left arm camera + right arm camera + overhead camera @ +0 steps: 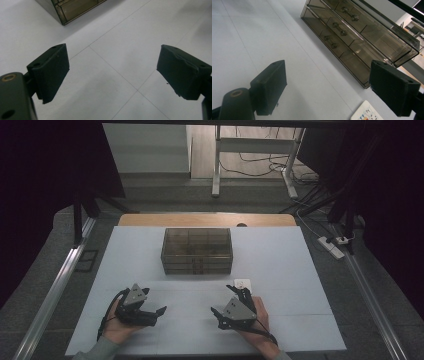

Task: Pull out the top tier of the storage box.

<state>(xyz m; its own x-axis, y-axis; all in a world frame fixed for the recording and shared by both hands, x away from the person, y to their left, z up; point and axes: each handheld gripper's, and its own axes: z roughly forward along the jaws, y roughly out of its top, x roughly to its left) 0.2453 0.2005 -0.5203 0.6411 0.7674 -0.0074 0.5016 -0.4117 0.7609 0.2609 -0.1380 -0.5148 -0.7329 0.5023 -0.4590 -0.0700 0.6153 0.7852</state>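
Observation:
A smoky transparent box of small drawers (197, 251) stands in the middle of the white table (280, 255). Its drawer fronts with little knobs (342, 27) show in the right gripper view, and one corner (72, 10) appears in the left gripper view. My left gripper (156, 314) rests near the front left, held by a hand, jaws wide apart over bare table (112, 70). My right gripper (227, 300) sits at the front right, also open and holding nothing (327, 87). A small white card (242, 283) lies just beyond its upper jaw (365, 113).
A wooden board edge (207, 219) runs along the table's far side. Metal rails (55, 290) flank the table. On the floor at right lies a power strip (332, 246). A desk frame with cables (252, 160) stands farther back.

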